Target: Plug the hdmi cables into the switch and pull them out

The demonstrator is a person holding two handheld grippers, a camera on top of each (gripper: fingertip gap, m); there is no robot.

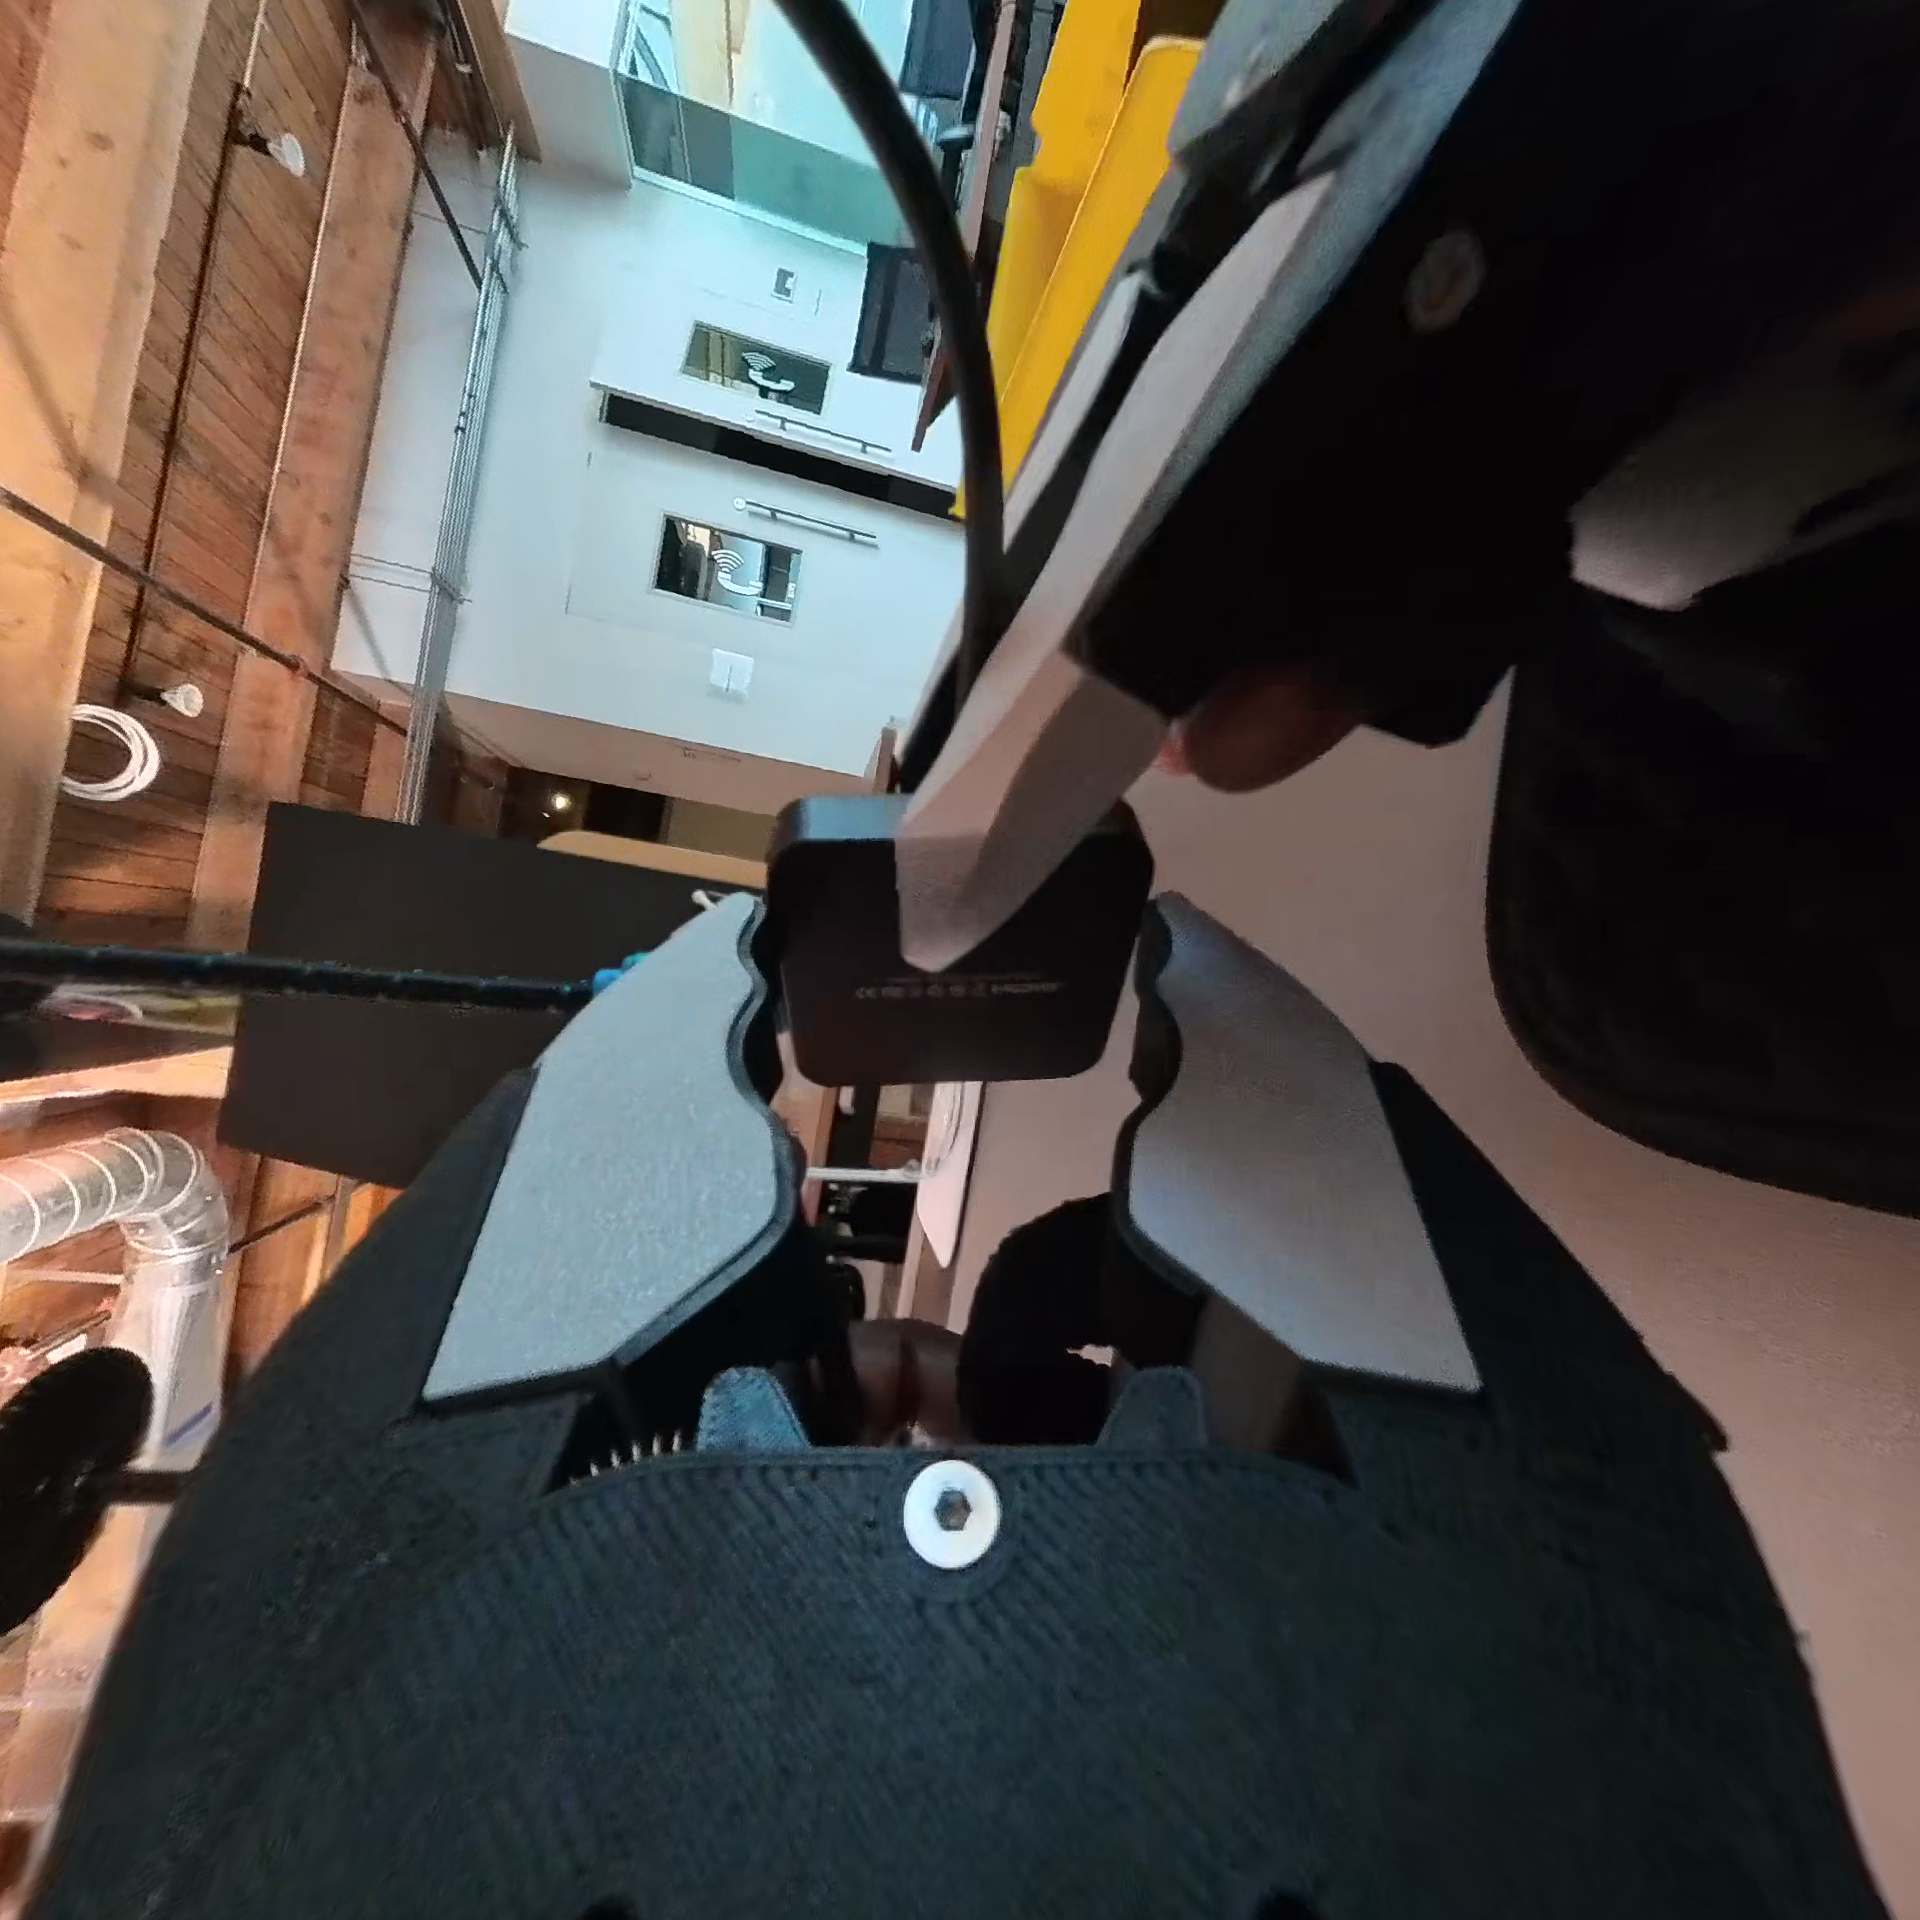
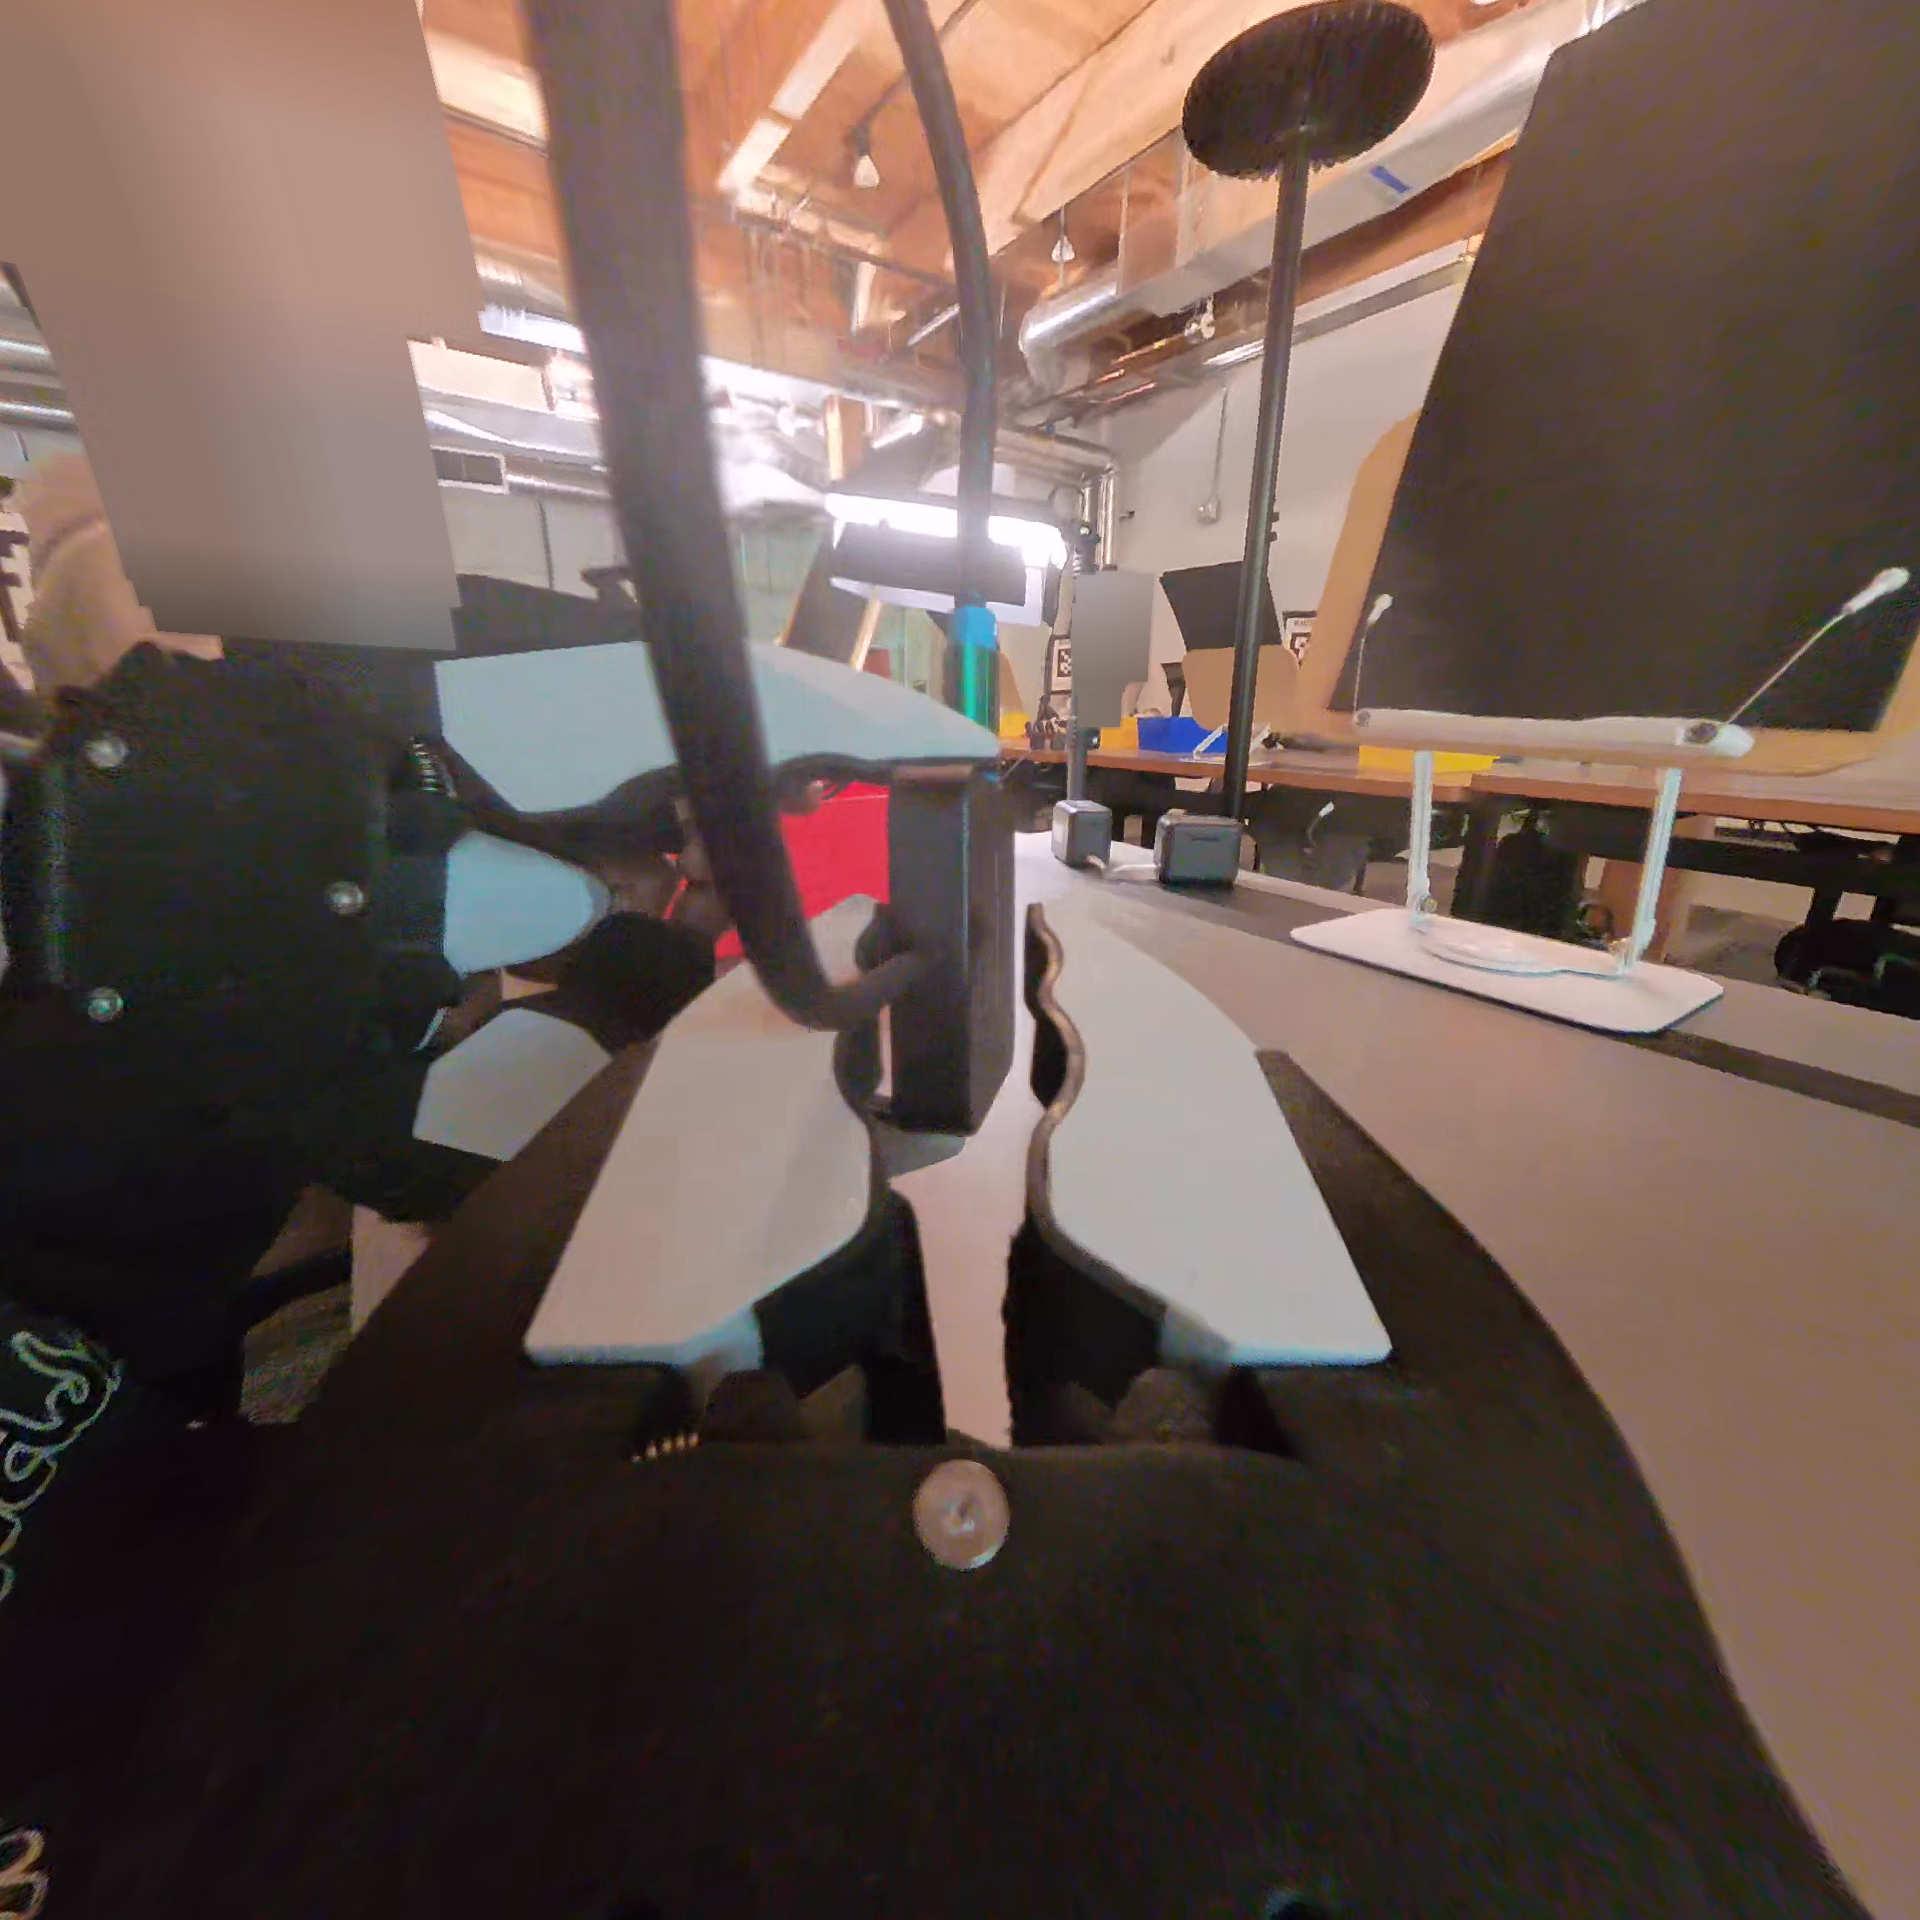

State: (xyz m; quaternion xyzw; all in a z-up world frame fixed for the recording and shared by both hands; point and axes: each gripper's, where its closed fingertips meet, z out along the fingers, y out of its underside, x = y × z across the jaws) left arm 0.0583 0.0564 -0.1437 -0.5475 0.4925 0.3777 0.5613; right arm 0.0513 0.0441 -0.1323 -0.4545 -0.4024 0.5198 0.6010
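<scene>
The HDMI switch (image 1: 940, 1013) is a small flat black box. My left gripper (image 1: 951, 977) is shut on it by two opposite edges and holds it above the table. One pale finger of my right gripper (image 1: 1029, 790) lies across the switch's near face. In the right wrist view the switch (image 2: 951, 956) stands edge-on between the fingertips of my right gripper (image 2: 951, 997), which are close on both sides. A thick black HDMI cable (image 2: 665, 540) curves down to the switch's left side; its plug is mostly hidden. A second, thinner cable (image 2: 961, 312) hangs behind.
The grey table (image 2: 1507, 1195) stretches right. A white stand (image 2: 1507, 966) sits on it, with a tall black pole (image 2: 1262, 520) on small grey blocks behind and a black panel (image 2: 1662, 416) at the right. A person in dark clothing (image 2: 156, 1143) is at the left.
</scene>
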